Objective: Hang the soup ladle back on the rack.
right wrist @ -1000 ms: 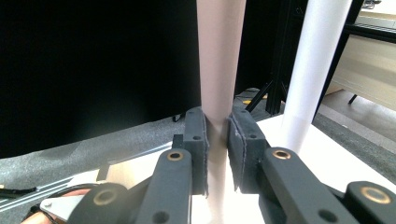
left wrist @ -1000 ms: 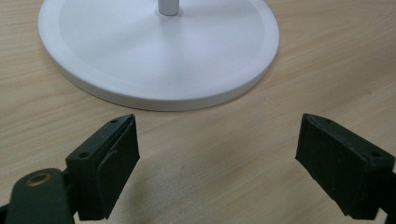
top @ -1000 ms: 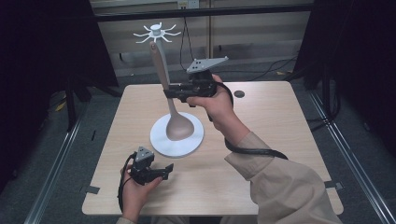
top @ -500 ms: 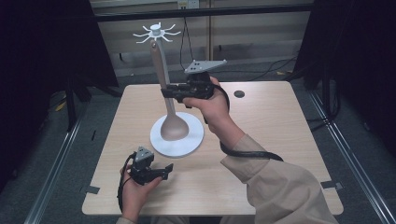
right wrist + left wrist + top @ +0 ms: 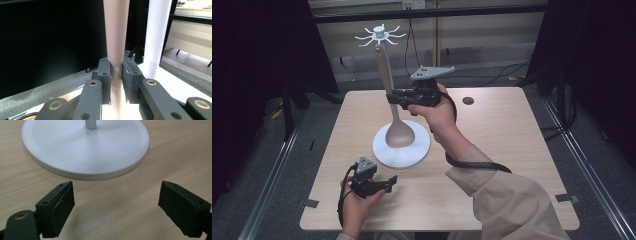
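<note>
Right gripper (image 5: 393, 97) clamped on the handle of a tan spoon (image 5: 391, 100), held upright, bowl just over the white round base (image 5: 414, 152) of the utensil stand mid-table. Handle top sits at the hook crown (image 5: 380, 36); can't tell if it's hooked on. Looks like the hanging step; next move needs the handle end lined up with a hook before release. Left gripper (image 5: 384, 184) idle, jaws wide and empty, near the table's front edge (image 5: 437, 226). No readable writing or labels.

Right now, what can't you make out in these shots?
- Spoon top end: high view, too small to tell whether it hangs on a hook.
- Stand pole: right gripper view, blurred, cut off by top edge.
- Stand base: left gripper view, cut off by top edge.
</note>
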The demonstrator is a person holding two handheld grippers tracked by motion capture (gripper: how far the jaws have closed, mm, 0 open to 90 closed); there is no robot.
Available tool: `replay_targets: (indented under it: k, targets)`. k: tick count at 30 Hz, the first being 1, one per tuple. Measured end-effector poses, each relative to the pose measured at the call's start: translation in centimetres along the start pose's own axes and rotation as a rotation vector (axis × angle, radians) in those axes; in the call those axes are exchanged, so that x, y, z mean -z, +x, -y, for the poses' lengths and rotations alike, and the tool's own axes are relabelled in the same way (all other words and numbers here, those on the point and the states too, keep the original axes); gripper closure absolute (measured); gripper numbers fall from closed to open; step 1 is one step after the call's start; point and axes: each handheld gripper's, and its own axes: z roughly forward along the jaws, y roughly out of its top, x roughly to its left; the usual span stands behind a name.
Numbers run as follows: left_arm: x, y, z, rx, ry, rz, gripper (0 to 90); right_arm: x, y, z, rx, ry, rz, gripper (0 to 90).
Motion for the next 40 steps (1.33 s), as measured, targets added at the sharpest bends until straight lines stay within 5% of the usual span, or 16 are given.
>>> replay_targets:
  k: [9, 19, 30, 40]
  targets:
    - [0.1, 0.0, 0.1, 0.007, -0.002, -0.002, 13.3, -0.2, 0.1, 0.0, 0.005, -0.016, -0.015, 70.4]
    - [0.1, -0.1, -0.2, 0.003, -0.007, -0.002, 13.2, 0.6, 0.2, 0.1, 0.026, -0.001, 0.023, 39.3]
    - [0.2, 0.0, 0.0, 0.018, -0.012, -0.008, 13.2, 3.7, -0.2, 2.8, 0.029, 0.096, 0.043, 16.4]
    - [0.0, -0.1, 0.0, 0.018, -0.012, -0.011, 13.1, 6.3, -0.7, 5.8, 0.013, 0.125, 0.094, 9.0]
